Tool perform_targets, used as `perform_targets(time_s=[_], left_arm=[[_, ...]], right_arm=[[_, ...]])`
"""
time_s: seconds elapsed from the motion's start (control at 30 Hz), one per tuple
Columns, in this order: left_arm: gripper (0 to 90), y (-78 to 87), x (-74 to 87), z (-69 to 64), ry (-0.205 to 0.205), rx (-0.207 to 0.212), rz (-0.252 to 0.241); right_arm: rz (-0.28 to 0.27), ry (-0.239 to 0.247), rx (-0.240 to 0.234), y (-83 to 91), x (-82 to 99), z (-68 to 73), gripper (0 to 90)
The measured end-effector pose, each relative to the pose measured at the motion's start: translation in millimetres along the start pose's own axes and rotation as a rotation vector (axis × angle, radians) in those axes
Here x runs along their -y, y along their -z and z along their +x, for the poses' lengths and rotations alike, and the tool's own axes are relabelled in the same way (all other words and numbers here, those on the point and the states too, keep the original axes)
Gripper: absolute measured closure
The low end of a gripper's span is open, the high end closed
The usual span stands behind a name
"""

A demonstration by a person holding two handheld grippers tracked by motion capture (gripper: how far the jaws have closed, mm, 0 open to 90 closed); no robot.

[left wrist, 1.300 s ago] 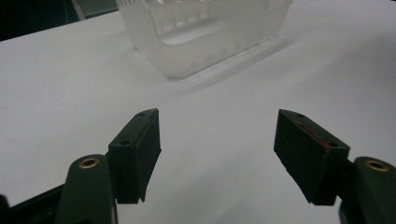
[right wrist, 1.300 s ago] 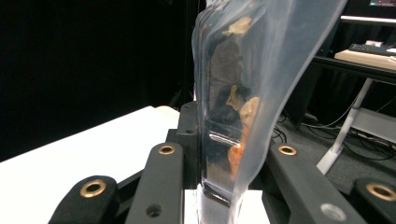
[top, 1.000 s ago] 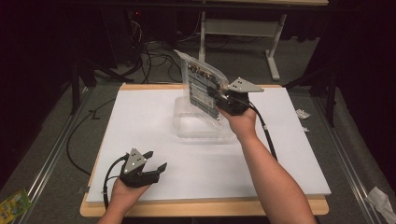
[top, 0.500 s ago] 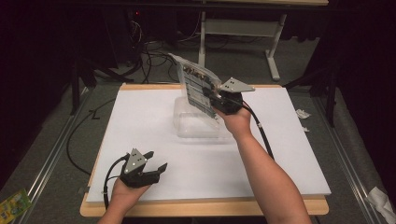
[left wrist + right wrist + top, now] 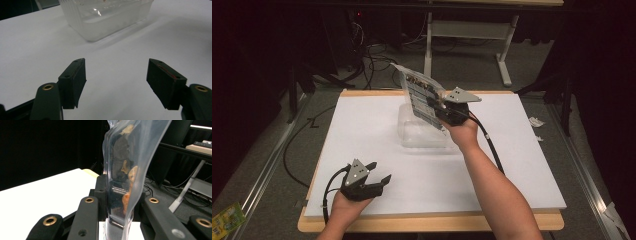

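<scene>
Clear plastic makes up the snack bag [image 5: 422, 97], and the right tool [image 5: 439, 111] pinches it by its lower edge. The bag stands up tall and tilts a little. It has a printed label on one side, and in the right gripper view [image 5: 123, 175] you can see brown and orange bits inside. Just under the bag sits a clear plastic tub [image 5: 424, 131], open on top. The left tool [image 5: 374, 172] rests near the front edge, well apart from the bag, with its jaws spread wide and nothing between them. The surface [image 5: 362, 130] is white, on a wooden board. Around it the room is dark, with a grey floor, black cables [image 5: 372, 55] and a white table frame [image 5: 472, 30].
</scene>
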State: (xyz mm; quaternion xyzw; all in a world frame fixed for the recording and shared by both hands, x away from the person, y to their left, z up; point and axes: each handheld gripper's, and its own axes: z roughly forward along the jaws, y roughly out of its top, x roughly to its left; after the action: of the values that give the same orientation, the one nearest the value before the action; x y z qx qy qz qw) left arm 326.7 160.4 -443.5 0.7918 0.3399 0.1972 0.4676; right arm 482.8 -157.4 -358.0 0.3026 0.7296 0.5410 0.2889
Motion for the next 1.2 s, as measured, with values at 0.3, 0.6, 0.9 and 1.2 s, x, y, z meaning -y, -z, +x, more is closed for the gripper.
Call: perform_targets(time_s=[0.3,0.6,0.9,1.2], left_arm=[[32.2,-0.4,-0.3,-1.0,-0.003,0.003,0.004],[32.2,-0.6,-0.2,-0.9,-0.004,0.002,0.005],[32.3,-0.7,-0.5,-1.4,-0.007,0.002,0.006],[32.4,-1.2,-0.3,-1.4,-0.006,0.003,0.005]], right_arm=[[-0.017,-0.031,-0.015,-0.2,5.1,3.0,75.8],[-0.030,-0.071,-0.030,-2.8,16.4,3.4,75.6],[-0.031,-0.108,-0.048,-6.4,21.4,5.8,75.2],[-0.035,-0.218,-0.022,-6.9,43.3,-5.1,75.0]])
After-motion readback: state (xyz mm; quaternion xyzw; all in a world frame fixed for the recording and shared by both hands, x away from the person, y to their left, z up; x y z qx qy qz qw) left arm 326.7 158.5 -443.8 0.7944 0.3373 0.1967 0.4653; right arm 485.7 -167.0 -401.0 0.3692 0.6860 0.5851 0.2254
